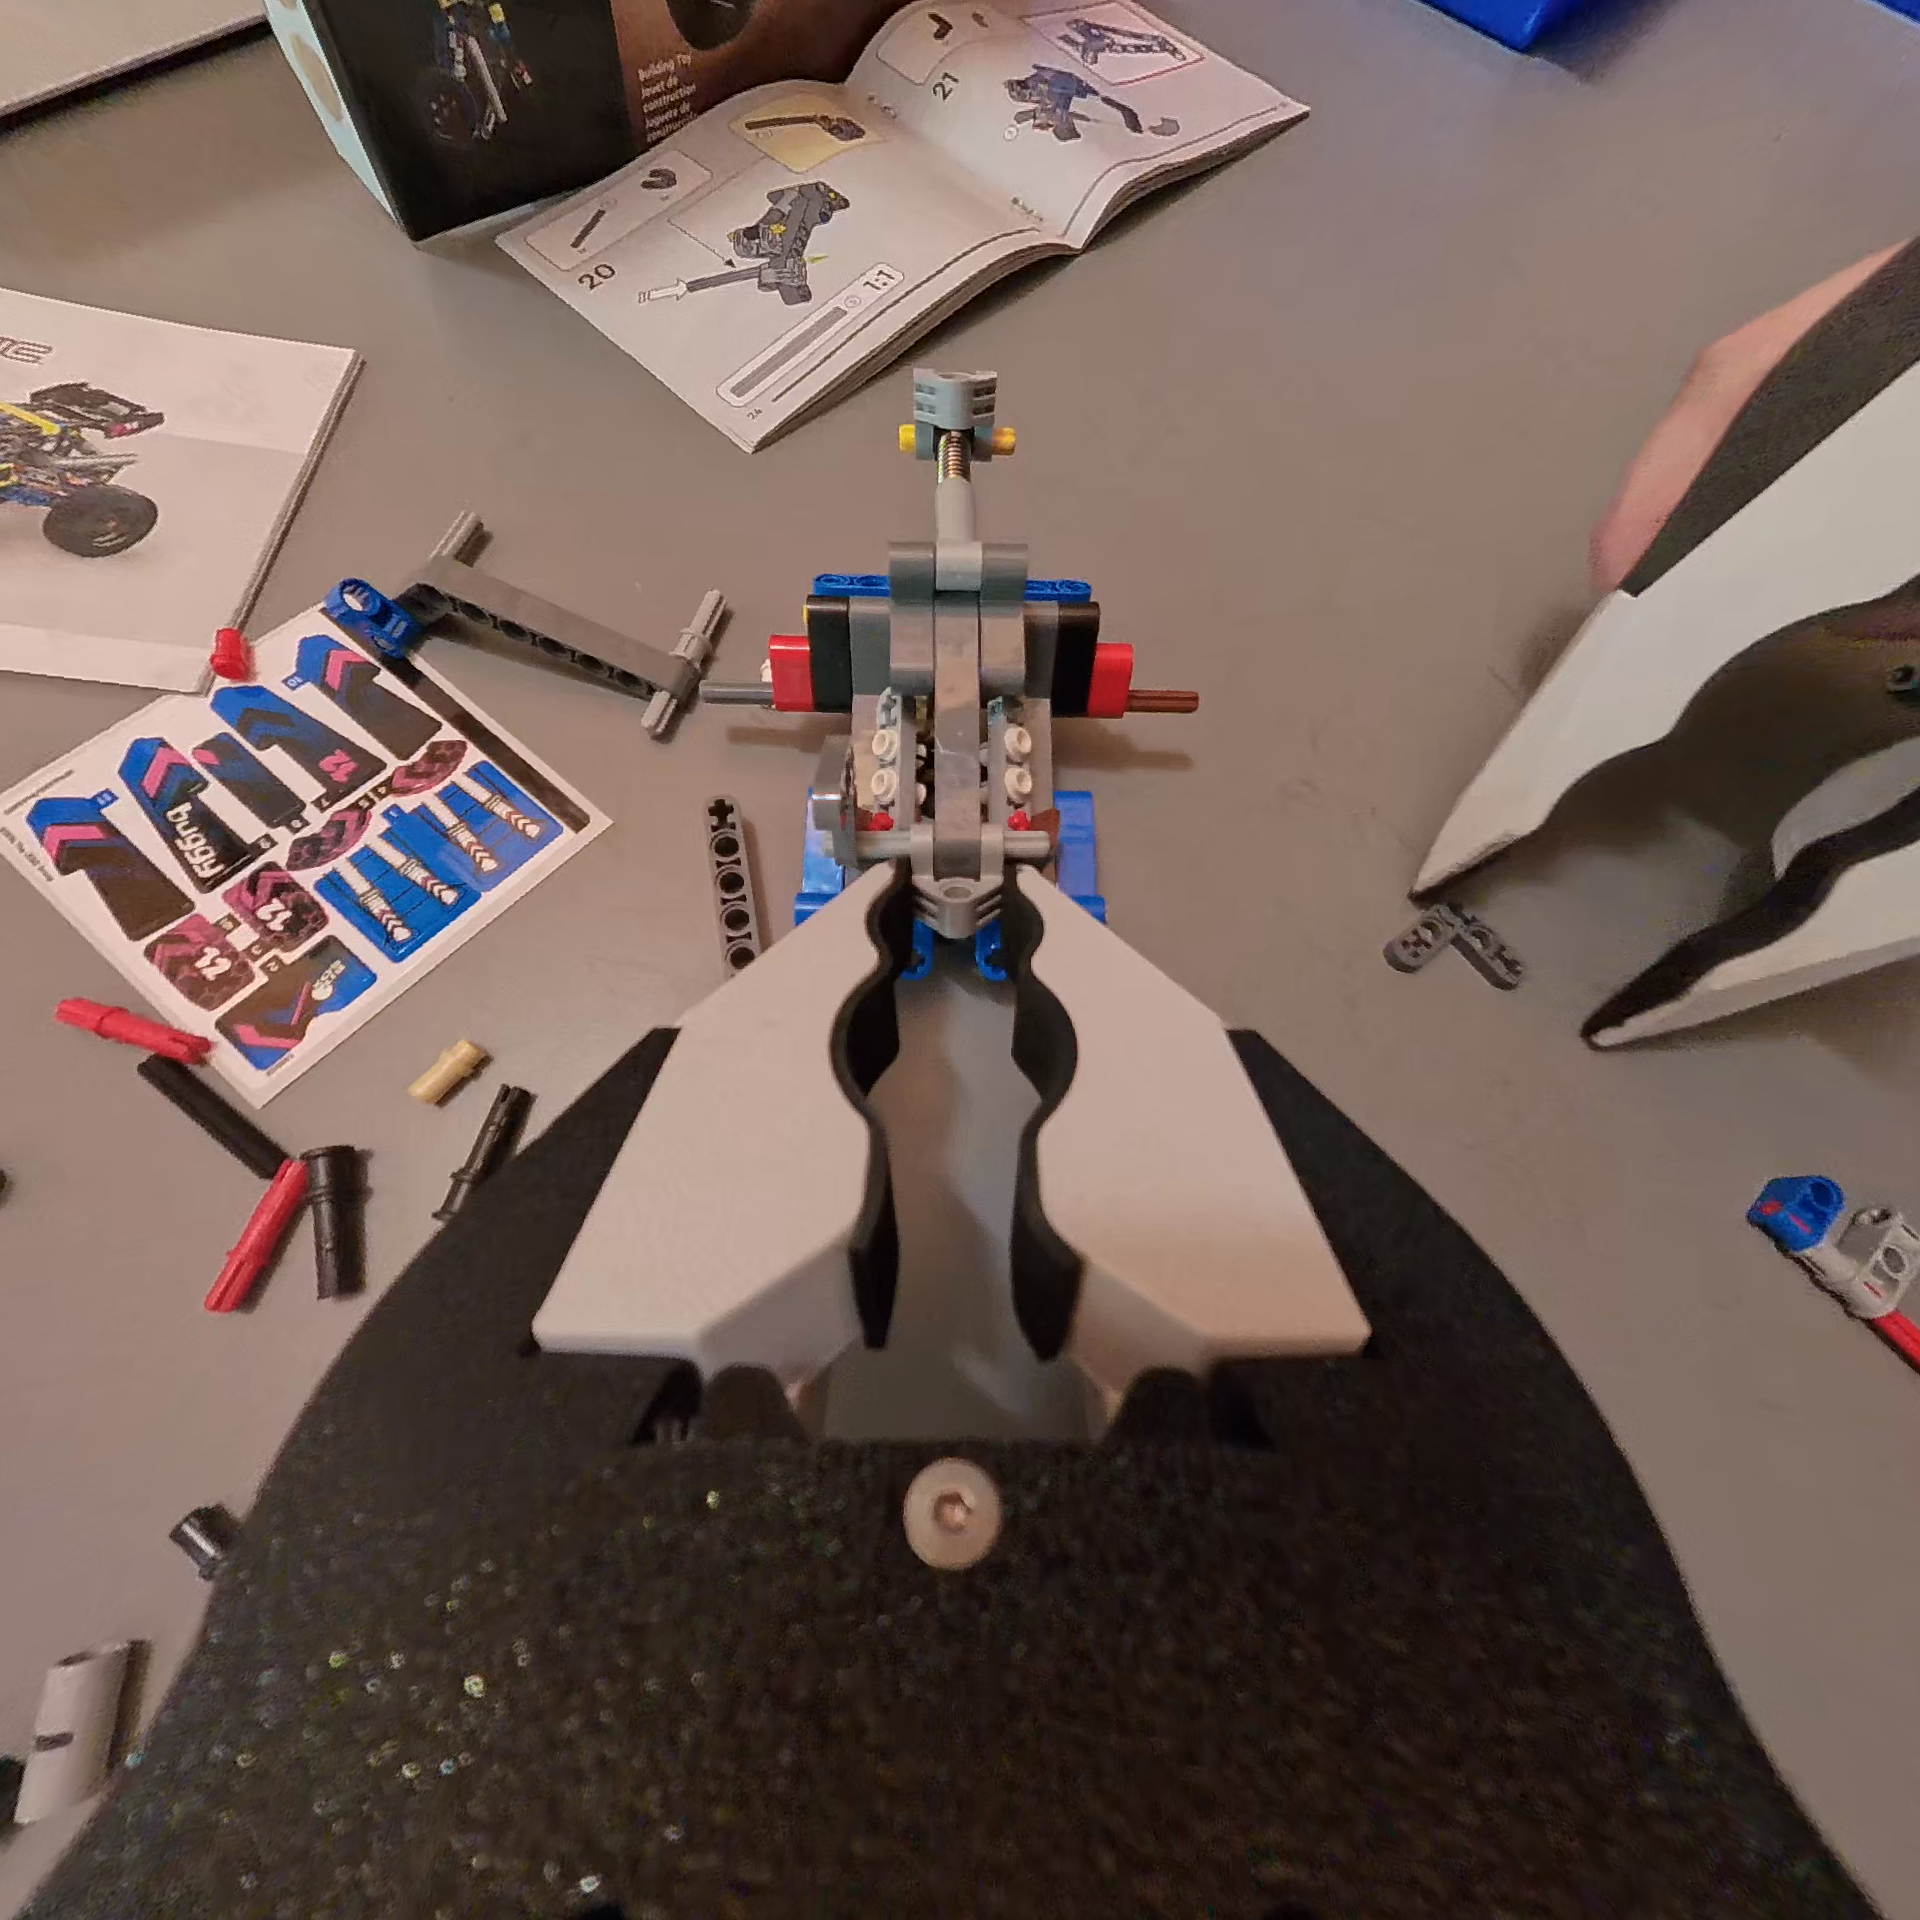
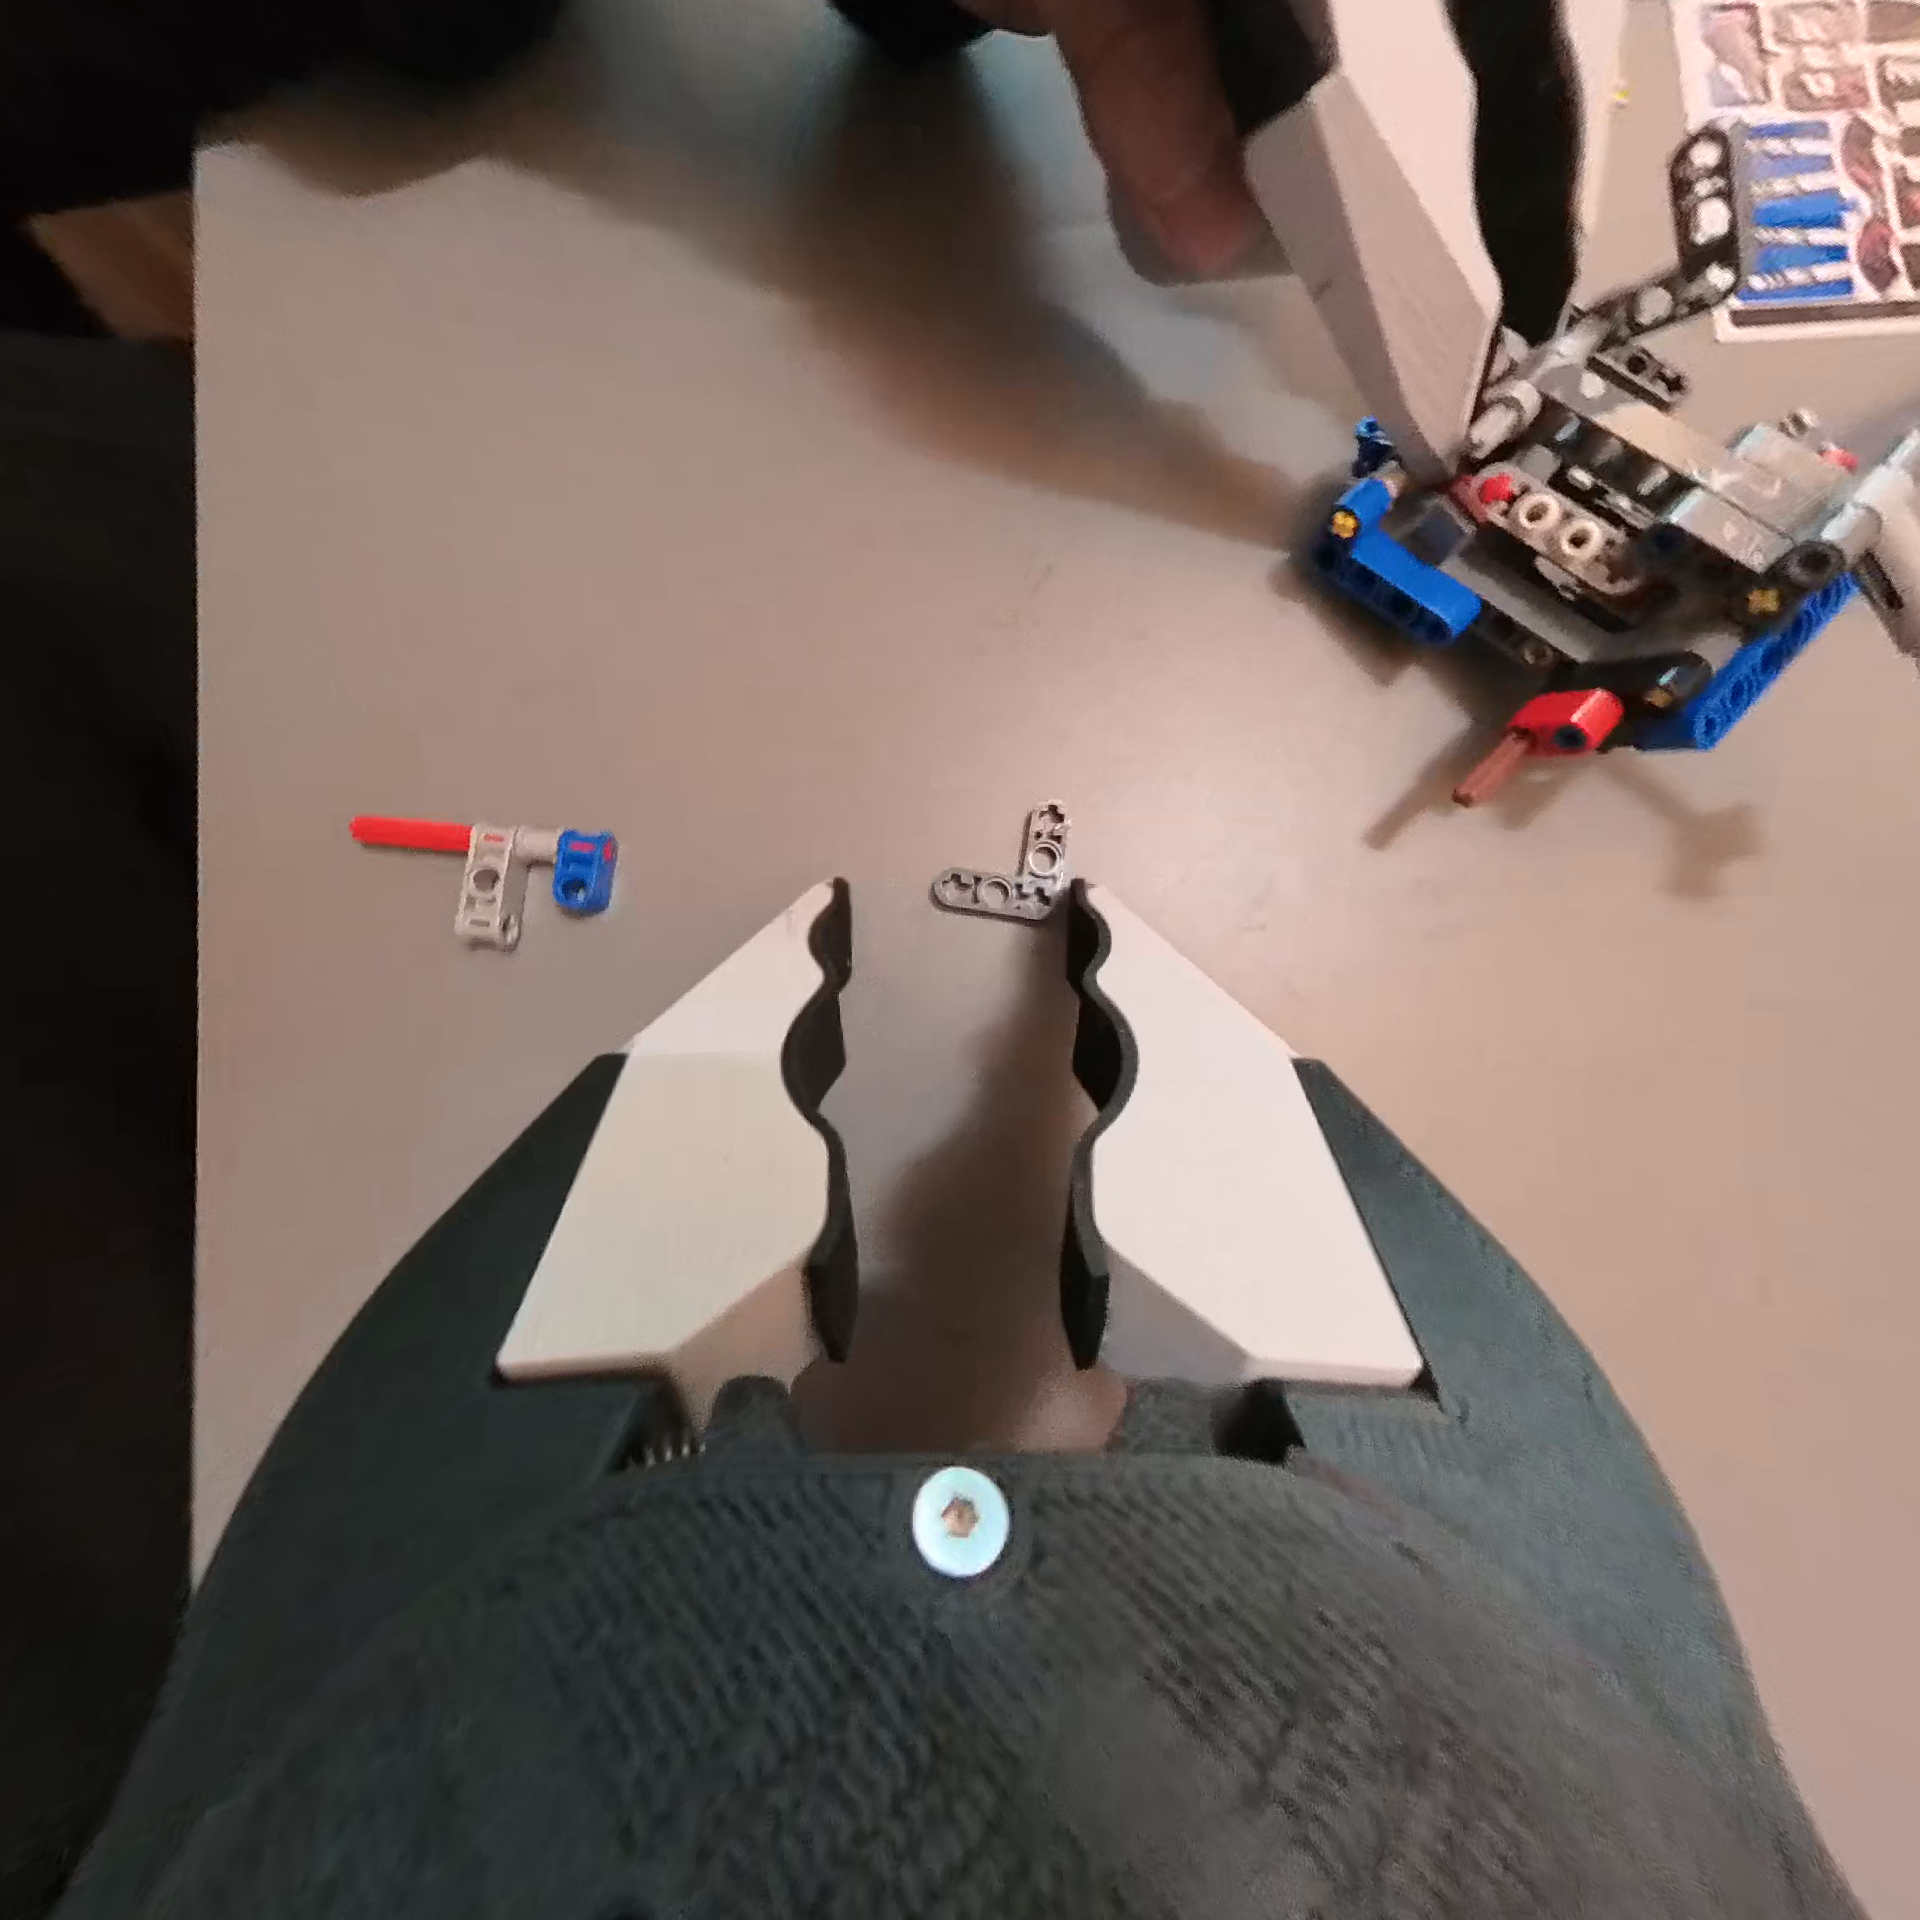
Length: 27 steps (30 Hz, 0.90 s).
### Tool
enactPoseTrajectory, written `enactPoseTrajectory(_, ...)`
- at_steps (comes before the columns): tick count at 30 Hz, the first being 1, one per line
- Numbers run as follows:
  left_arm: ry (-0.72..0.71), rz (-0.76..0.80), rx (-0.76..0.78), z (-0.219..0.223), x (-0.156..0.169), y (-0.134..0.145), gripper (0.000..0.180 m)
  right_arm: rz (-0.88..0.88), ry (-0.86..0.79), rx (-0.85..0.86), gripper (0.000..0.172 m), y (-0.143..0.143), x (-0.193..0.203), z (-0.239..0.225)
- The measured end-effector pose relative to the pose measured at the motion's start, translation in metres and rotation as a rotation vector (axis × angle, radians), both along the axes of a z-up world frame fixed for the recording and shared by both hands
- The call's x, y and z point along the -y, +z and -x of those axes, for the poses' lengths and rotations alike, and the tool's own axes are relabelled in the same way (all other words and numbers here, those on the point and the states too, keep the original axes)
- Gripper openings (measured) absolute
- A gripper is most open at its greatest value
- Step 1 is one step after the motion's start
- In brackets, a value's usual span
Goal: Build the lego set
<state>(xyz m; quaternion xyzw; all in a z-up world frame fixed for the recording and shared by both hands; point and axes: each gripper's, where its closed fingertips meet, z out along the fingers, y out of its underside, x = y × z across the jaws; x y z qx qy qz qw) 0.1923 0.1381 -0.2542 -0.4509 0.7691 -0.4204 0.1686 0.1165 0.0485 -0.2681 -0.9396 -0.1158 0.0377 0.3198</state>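
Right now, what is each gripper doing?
Left gripper: closed on the grey end of the brick model.
Right gripper: open, empty, grey L-shaped piece just ahead.

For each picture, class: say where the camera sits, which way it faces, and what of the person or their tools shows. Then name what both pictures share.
Left wrist view: mounted on the left gripper, looking along its fingers, which clamp the grey end of the part-built toy vehicle; booklets beyond.
Right wrist view: mounted on the right gripper, looking down at the table; jaws open by a grey L-shaped piece; a hand shows.
Shared: vehicle, L-piece, sticker sheet.
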Motion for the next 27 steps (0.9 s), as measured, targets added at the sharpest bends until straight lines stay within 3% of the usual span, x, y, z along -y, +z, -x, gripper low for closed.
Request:
enactPoseTrajectory(14,-0.002,-0.001,0.000,0.000,0.000,0.000,0.013,-0.044,0.097,-0.007,0.021,0.000,-0.011,-0.008)
enactPoseTrajectory(20,-0.001,-0.002,0.001,0.000,0.000,0.000,0.013,-0.091,0.133,0.135,0.021,0.002,-0.014,-0.015)
enactPoseTrajectory(27,-0.002,-0.003,0.000,0.000,0.001,0.000,0.013,-0.060,0.150,-0.025,0.021,0.001,-0.012,-0.007)
